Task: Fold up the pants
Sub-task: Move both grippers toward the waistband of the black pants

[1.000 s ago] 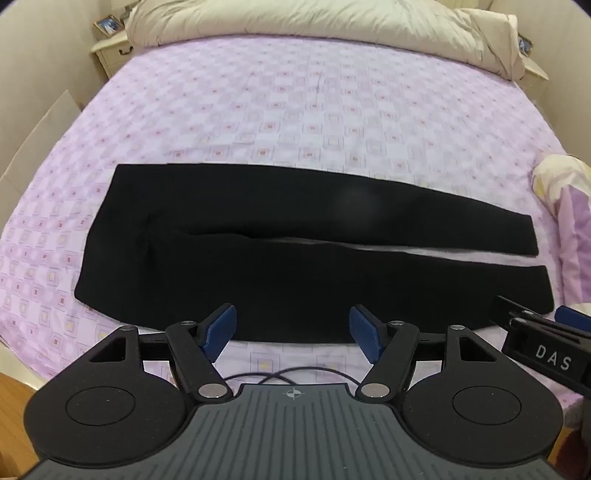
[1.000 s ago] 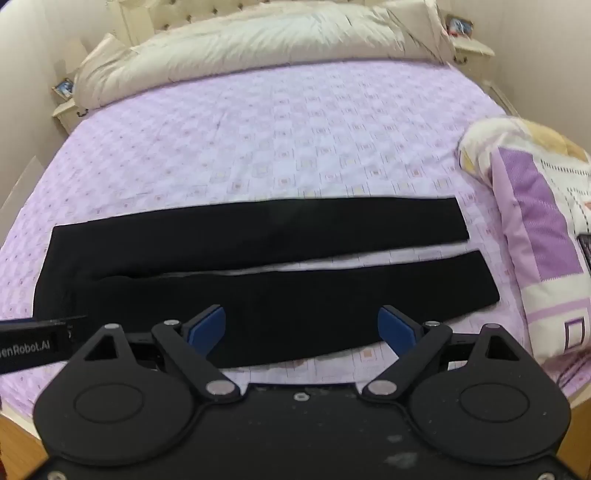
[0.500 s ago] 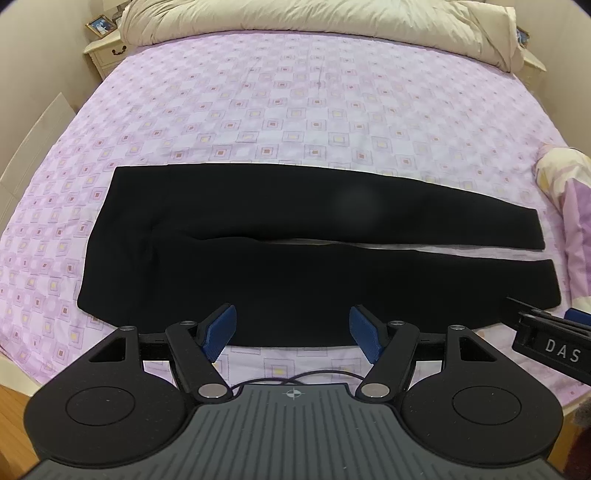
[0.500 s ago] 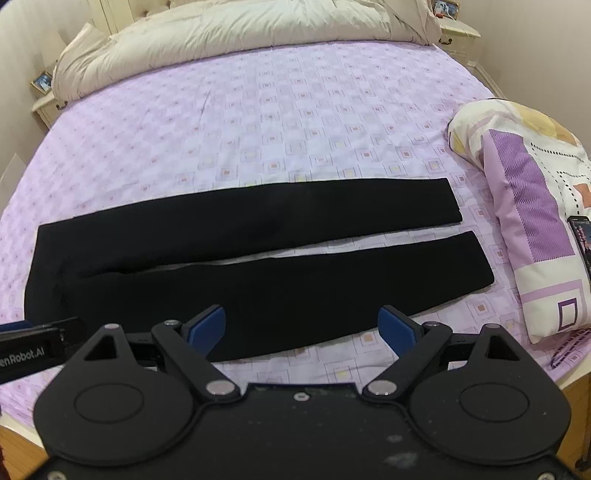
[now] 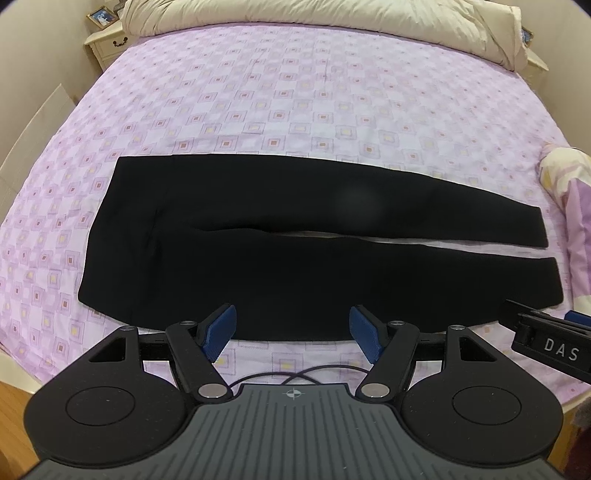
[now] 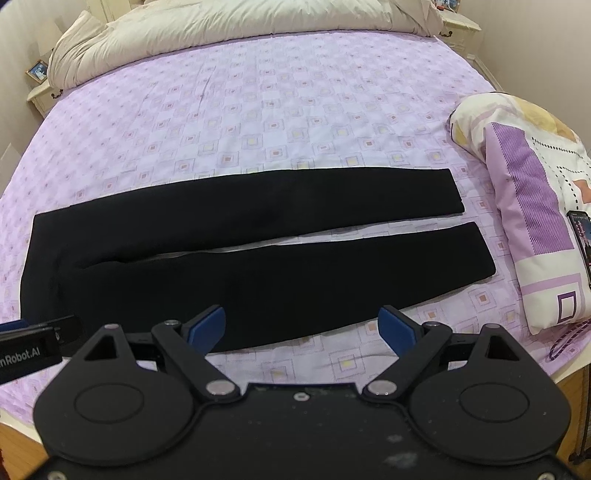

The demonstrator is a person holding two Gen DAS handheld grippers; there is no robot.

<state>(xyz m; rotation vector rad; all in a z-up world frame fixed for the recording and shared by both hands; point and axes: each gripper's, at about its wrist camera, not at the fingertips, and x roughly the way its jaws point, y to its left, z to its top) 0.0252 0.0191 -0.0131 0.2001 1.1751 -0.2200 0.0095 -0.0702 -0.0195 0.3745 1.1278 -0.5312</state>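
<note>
Black pants [image 5: 258,236] lie flat on the purple patterned bed sheet [image 5: 295,103], waist to the left, two legs running right with a thin gap between them. They also show in the right wrist view [image 6: 240,243]. My left gripper [image 5: 291,332] is open and empty, above the near edge of the pants close to the waist half. My right gripper [image 6: 301,328] is open and empty, above the near leg's front edge. Each gripper's side shows in the other's view.
A beige duvet [image 5: 332,18] is bunched at the head of the bed. A purple and cream pillow [image 6: 528,206] lies at the right edge with a phone [image 6: 581,240] on it. Nightstands [image 5: 107,40] stand beside the bed. The bed's front edge runs just below the grippers.
Both grippers have moved forward and a little higher over the bed; the pants now sit lower and larger in view. The pants have not moved. Both stay open.
</note>
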